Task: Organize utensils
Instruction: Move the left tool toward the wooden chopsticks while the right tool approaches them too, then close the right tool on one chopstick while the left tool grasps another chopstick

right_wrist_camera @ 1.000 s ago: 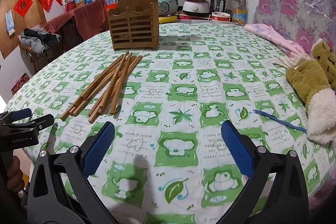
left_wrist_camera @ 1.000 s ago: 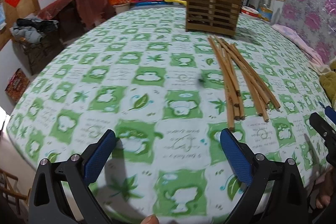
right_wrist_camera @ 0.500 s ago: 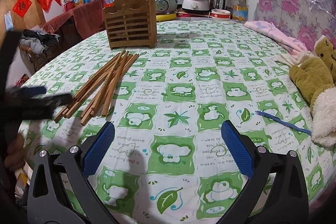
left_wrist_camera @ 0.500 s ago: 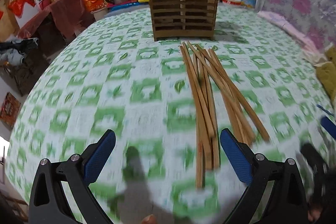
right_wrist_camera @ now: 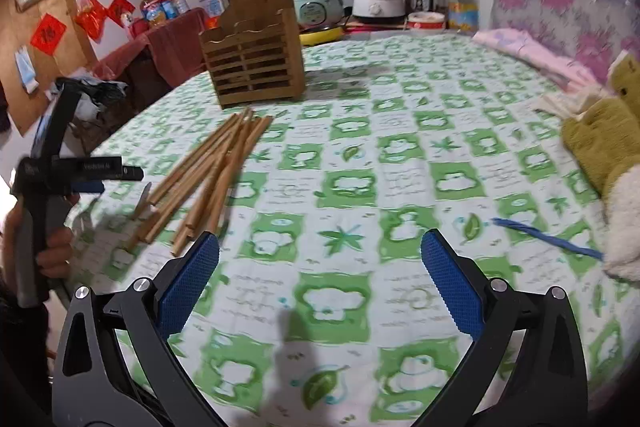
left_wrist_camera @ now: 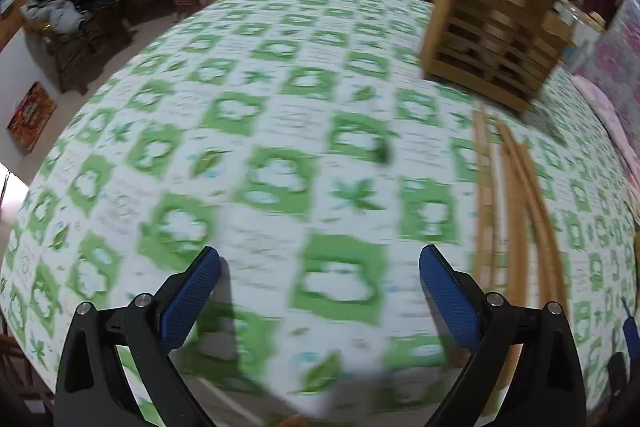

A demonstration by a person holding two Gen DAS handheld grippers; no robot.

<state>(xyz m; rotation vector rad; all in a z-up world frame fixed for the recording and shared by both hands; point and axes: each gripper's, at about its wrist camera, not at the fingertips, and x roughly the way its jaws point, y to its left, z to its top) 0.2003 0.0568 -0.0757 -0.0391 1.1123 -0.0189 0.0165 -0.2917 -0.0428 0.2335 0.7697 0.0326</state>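
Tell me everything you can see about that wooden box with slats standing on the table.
The wooden holder looks like light brown wood or bamboo, with horizontal slats across its front and a taller, peaked back panel with a small hole near the top. A wavy front rim suggests compartments; nothing visibly sticks out. It stands upright on the green-and-white tablecloth, at the far side. The chopsticks lie just before it, apparently not touching. No gripper touches it.

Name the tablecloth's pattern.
Green-and-white check with leaf motifs on the tablecloth; clearest in the right wrist view.
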